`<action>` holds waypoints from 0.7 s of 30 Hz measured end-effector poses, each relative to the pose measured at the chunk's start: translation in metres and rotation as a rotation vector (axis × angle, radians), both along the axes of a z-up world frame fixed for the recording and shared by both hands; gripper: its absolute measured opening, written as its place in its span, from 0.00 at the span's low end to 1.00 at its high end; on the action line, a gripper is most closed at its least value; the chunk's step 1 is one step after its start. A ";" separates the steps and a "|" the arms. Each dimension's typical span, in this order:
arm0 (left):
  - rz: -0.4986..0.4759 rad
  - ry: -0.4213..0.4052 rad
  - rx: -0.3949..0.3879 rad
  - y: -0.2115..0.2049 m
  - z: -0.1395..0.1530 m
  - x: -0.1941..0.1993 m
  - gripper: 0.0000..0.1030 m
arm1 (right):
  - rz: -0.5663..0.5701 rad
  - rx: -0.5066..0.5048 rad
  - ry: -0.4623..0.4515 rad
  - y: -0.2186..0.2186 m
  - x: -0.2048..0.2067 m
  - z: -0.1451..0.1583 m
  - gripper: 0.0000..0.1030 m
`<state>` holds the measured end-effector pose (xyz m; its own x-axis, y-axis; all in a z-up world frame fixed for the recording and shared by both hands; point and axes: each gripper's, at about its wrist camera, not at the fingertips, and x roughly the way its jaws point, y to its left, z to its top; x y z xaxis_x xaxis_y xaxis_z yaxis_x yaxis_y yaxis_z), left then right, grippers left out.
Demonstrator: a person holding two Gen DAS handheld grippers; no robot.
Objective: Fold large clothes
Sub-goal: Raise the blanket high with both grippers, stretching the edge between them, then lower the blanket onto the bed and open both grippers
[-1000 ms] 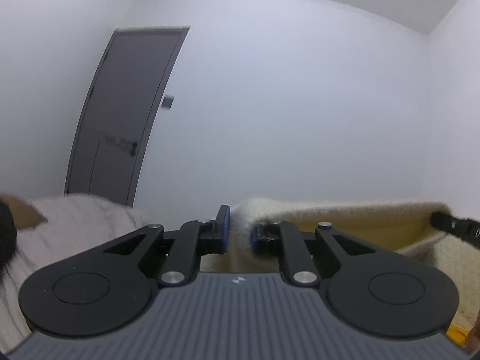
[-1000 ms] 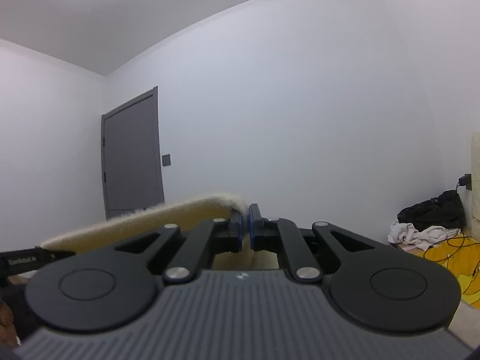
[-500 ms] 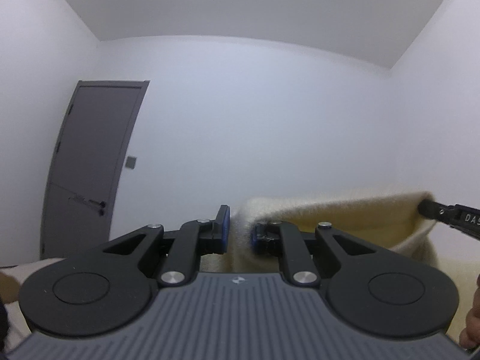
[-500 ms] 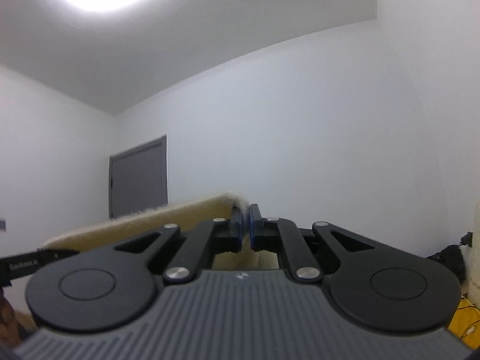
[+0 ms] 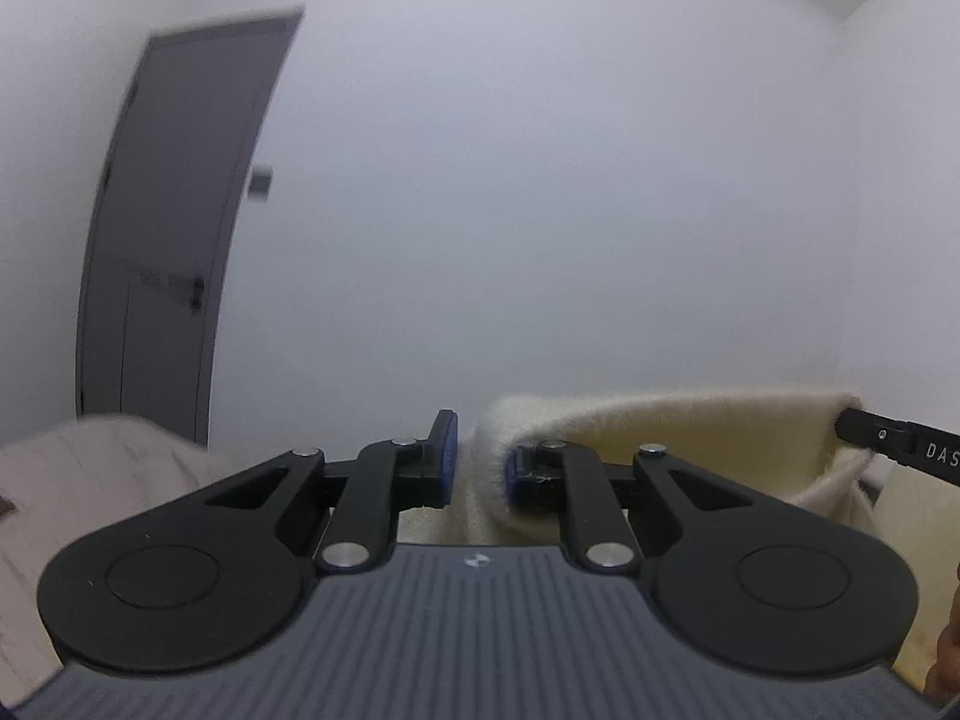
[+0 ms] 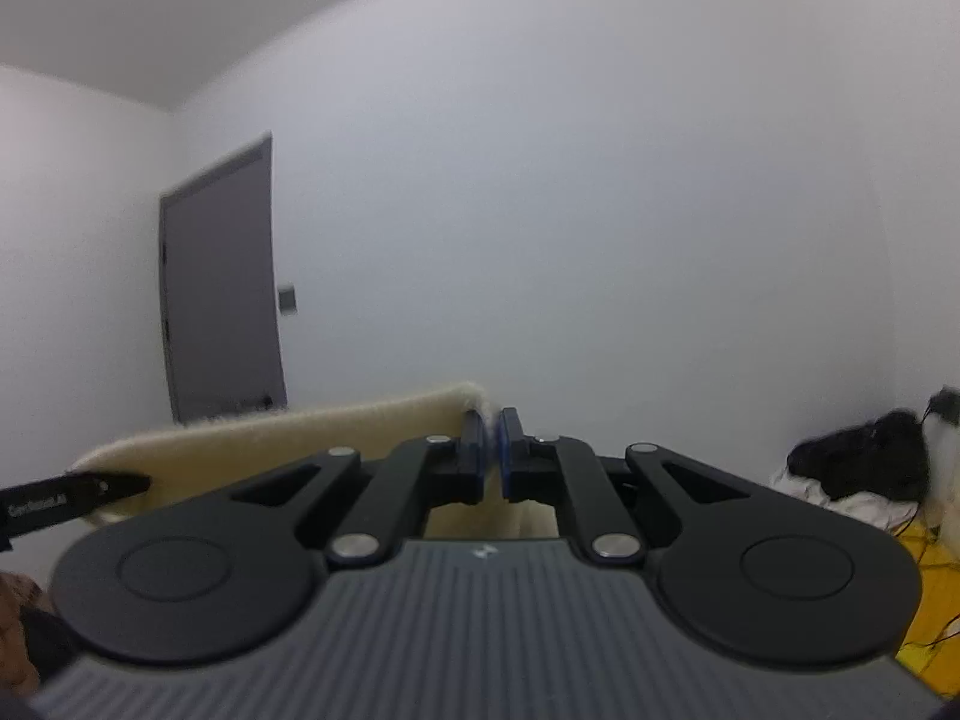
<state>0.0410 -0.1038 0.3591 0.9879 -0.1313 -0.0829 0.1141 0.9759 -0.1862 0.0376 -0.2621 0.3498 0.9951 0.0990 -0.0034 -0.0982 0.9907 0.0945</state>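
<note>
- Jaws of the left gripper [image 5: 480, 465] clamp a thick corner of the cream fleece garment [image 5: 672, 429], right of the door [image 5: 174, 228]; its stretched edge meets the other gripper; everything hanging below is hidden.
- Right gripper [image 6: 491, 447] jaws pinch the opposite corner, the fleece running toward the door: apparently the lift-and-spread step; lowering evenly comes next.

Home bedroom: door [image 5: 174, 228], clothes pile [image 6: 858, 474].
</note>
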 end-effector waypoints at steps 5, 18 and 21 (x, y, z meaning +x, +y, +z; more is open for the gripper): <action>0.004 0.162 0.030 -0.016 -0.083 0.115 0.17 | -0.043 0.024 0.133 -0.005 0.130 -0.093 0.06; 0.110 0.594 0.062 0.024 -0.346 0.353 0.17 | -0.181 0.162 0.502 -0.085 0.358 -0.350 0.05; 0.118 0.666 0.043 0.035 -0.375 0.365 0.17 | -0.175 0.161 0.598 -0.087 0.380 -0.400 0.05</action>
<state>0.4065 -0.0684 -0.0162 0.7319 -0.0081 -0.6814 -0.1195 0.9829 -0.1400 0.4180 -0.3492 -0.0507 0.8276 -0.0188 -0.5610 0.1789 0.9562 0.2319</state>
